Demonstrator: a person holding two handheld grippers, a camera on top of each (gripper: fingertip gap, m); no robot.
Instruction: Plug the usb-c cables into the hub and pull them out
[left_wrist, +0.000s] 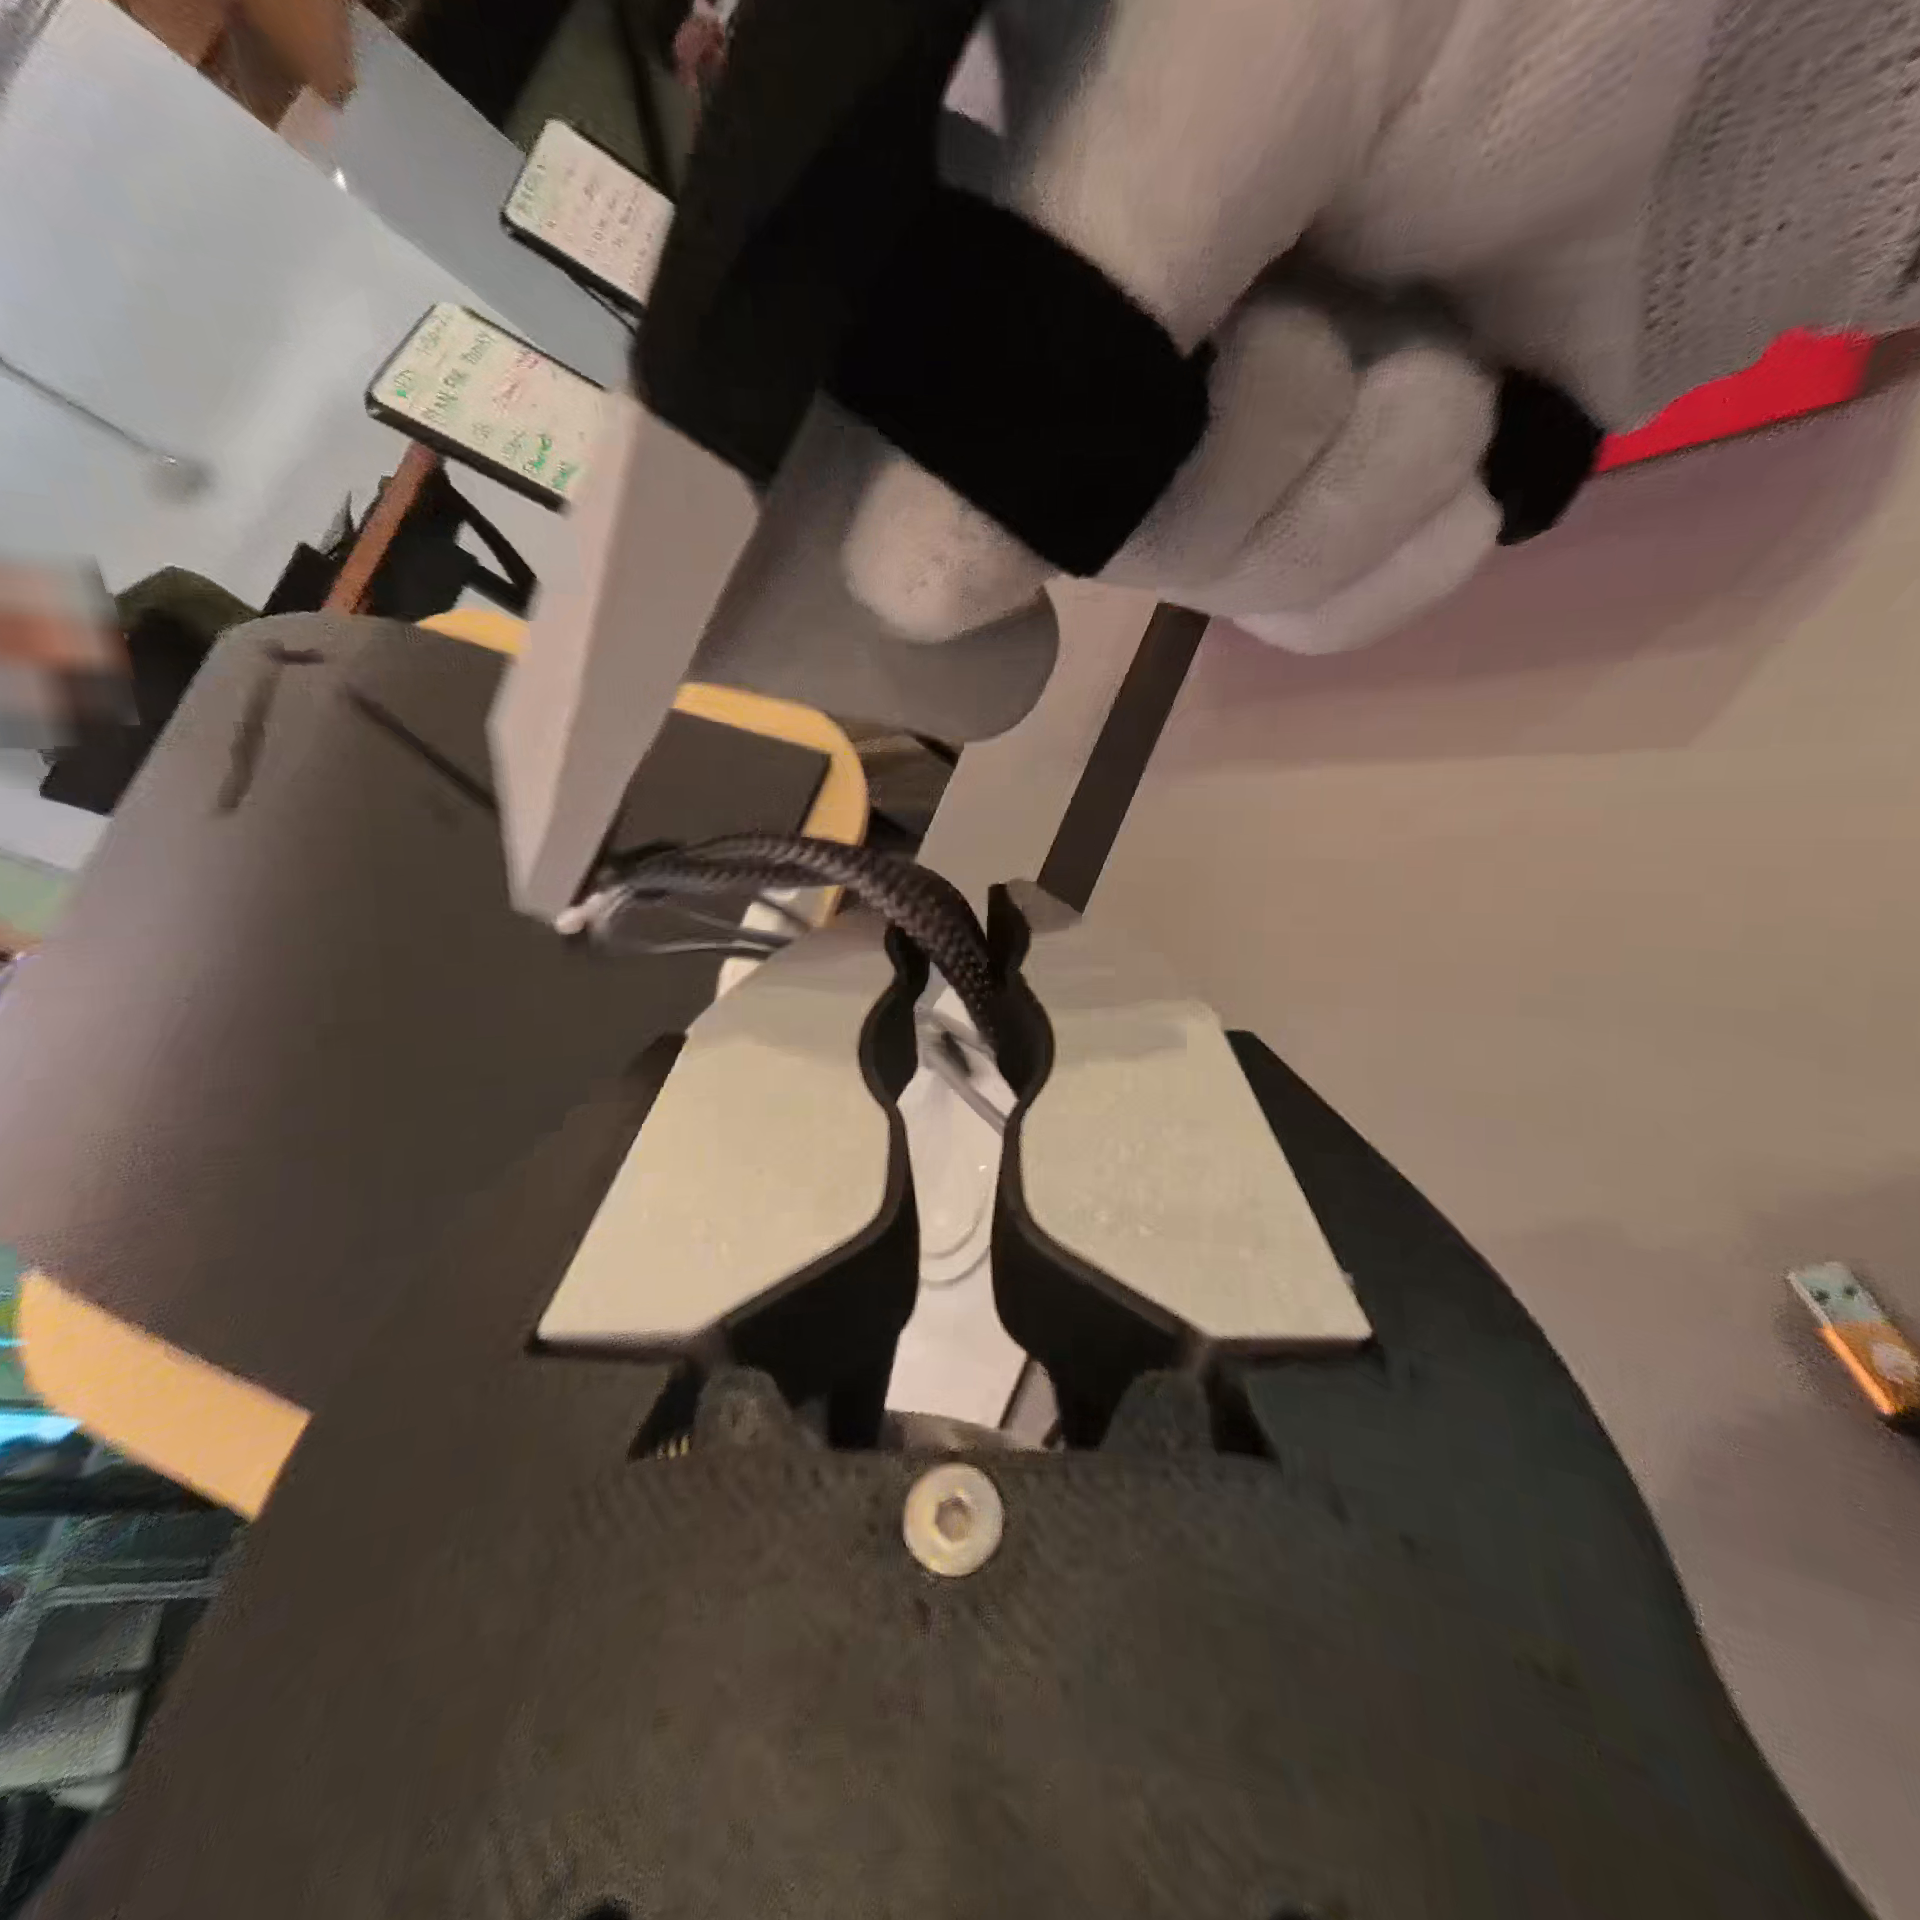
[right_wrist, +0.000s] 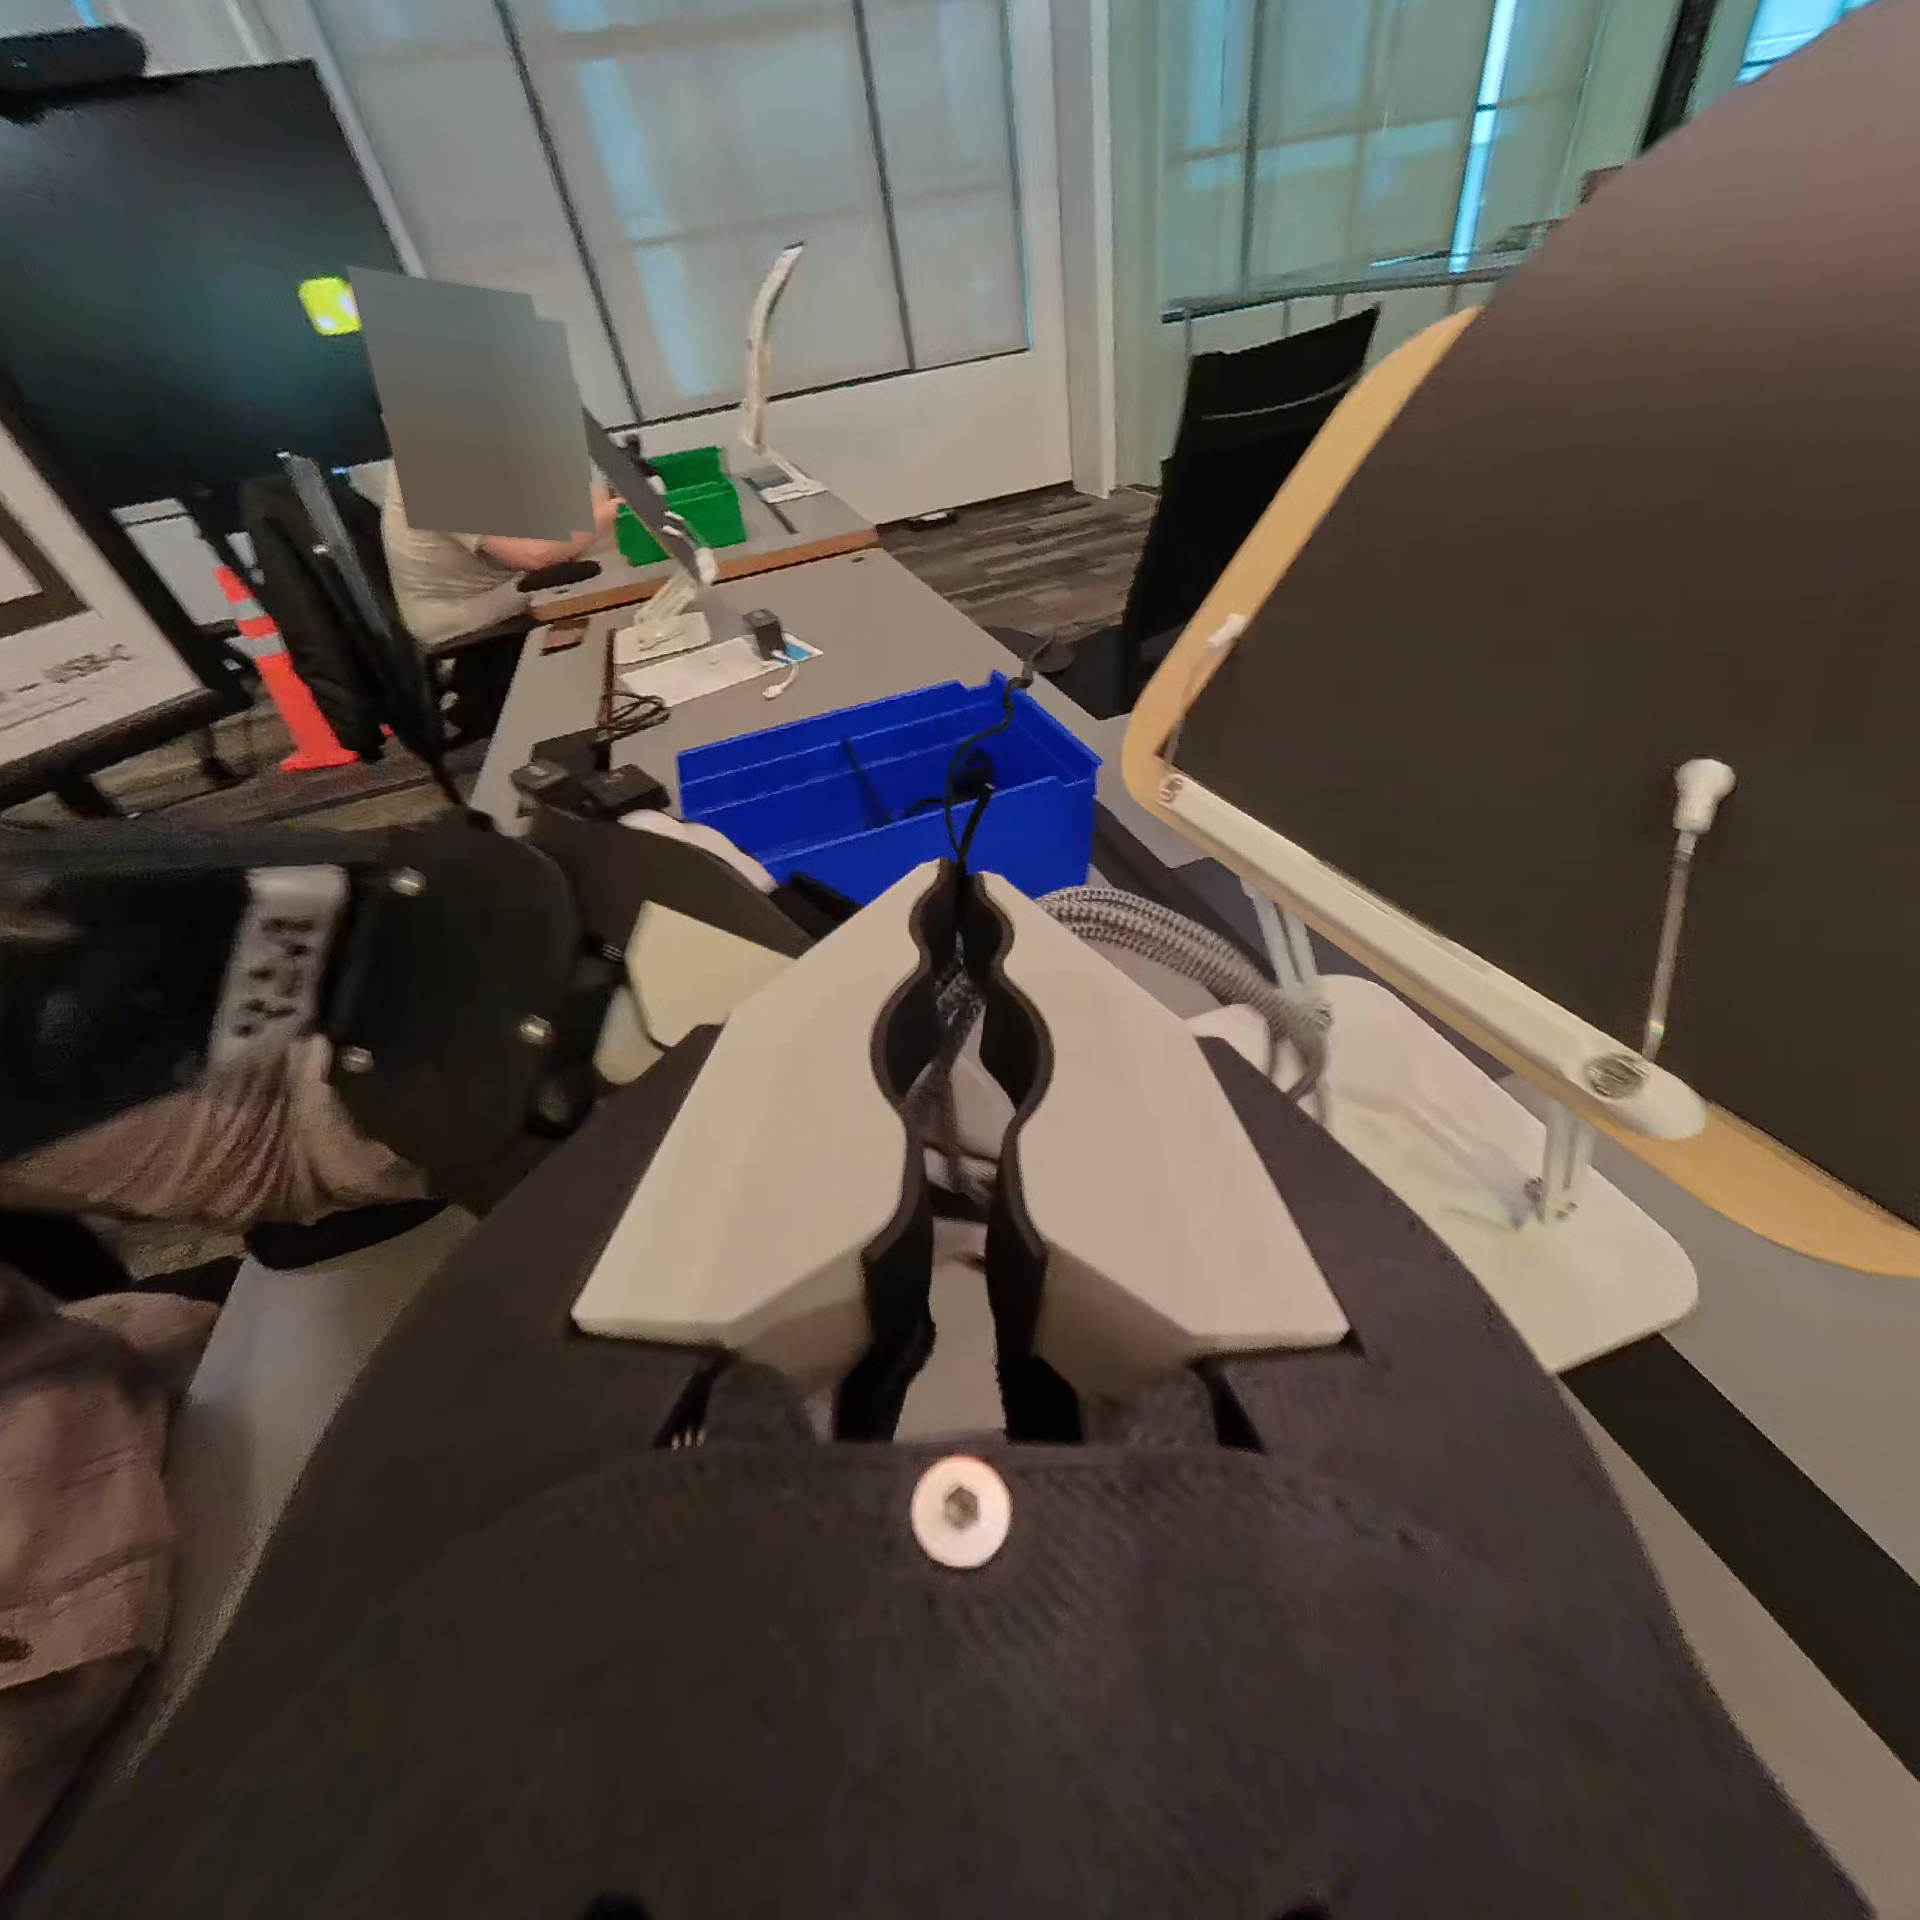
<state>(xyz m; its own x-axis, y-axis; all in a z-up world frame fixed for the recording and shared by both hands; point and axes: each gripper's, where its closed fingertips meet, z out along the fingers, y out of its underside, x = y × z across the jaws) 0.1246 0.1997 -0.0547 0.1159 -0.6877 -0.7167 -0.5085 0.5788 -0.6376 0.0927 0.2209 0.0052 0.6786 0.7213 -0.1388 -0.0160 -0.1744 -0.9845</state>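
Your left gripper (left_wrist: 961, 971) is clenched on the black braided cable (left_wrist: 914, 894): the cable passes between the wavy fingertips and arcs left toward a grey block edge (left_wrist: 582, 748), where frayed white strands show at its end. Hard to tell whether that block is the hub; the picture is blurred there. Just above it, your gloved hand (left_wrist: 1247, 416) grips the other tool's black handle. A small orange-and-silver USB stick (left_wrist: 1860, 1351) lies well apart on the grey table (left_wrist: 1507, 883), far right in the left wrist view.

Your right gripper (right_wrist: 961, 914) is also closed on a dark braided cable (right_wrist: 951, 1013), pinched in the notches between the fingertips, with a thin black cord running up from the tips. Behind the fingers a grey-white braided cable (right_wrist: 1174, 925) curves right onto a white stand base (right_wrist: 1507, 1226). A blue bin (right_wrist: 883, 790) sits just beyond the fingertips. Your left gripper shows at left in this view, near the right one. A tan-rimmed dark panel (right_wrist: 1558, 644) leans at right on that stand.
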